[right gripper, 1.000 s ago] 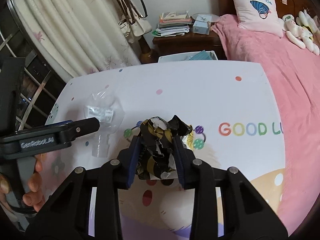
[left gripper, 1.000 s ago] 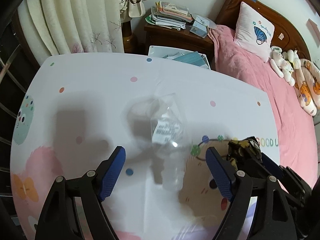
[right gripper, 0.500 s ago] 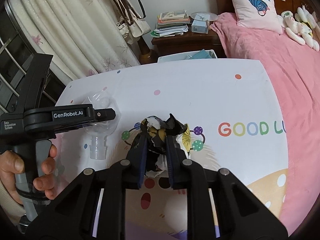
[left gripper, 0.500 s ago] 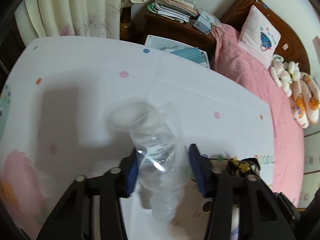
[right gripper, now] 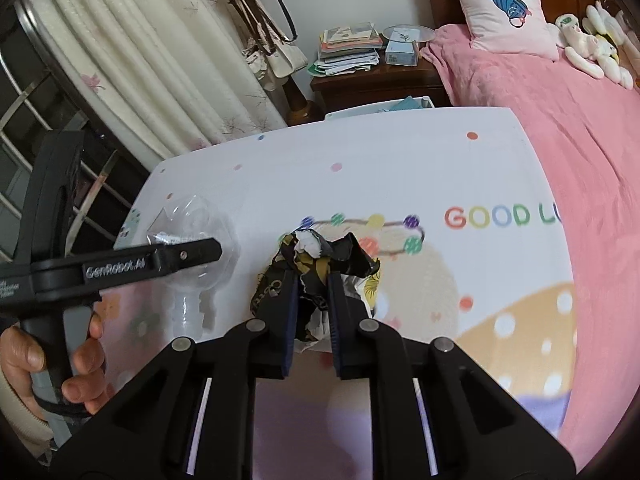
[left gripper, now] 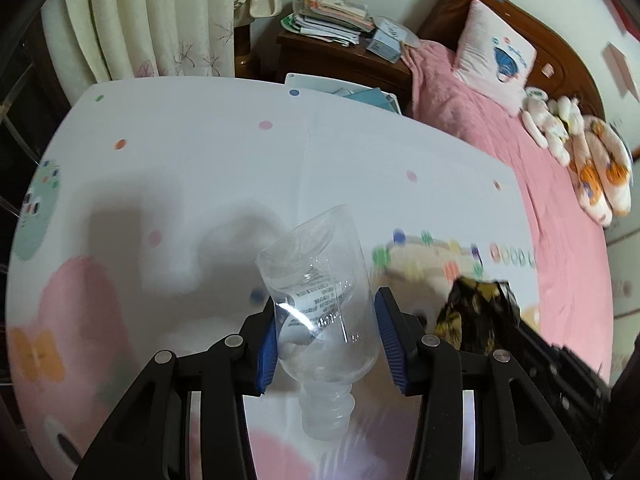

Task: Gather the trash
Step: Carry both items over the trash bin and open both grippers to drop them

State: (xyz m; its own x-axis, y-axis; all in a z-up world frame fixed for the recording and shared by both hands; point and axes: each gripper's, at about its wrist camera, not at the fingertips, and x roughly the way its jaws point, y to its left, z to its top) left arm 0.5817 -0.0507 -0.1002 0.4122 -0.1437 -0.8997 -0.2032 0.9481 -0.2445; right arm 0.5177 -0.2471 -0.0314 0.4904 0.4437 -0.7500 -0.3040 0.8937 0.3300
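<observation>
A clear plastic bottle (left gripper: 320, 300), uncapped and neck toward the camera, sits between the blue pads of my left gripper (left gripper: 326, 304), which is shut on it and holds it off the table. In the right wrist view the same bottle (right gripper: 192, 232) shows behind the left gripper's black finger (right gripper: 184, 254). A crumpled black, yellow and white wrapper (right gripper: 320, 256) is squeezed between the pads of my right gripper (right gripper: 314, 280), whose jaws are still closing on it. The wrapper (left gripper: 476, 312) also shows at the right of the left wrist view.
The table wears a white cartoon-print cloth (left gripper: 200, 160). Beyond its far edge stand a white bin of papers (left gripper: 344, 88) and a wooden nightstand (right gripper: 372, 80) stacked with books. A pink bed (right gripper: 560, 120) runs along the right and curtains (left gripper: 140, 20) hang at the left. A hand (right gripper: 80, 368) grips the left handle.
My left gripper moved in and shut on the bottle, then lifted it off the table. The right gripper squeezed tighter on the wrapper and raised it a little.
</observation>
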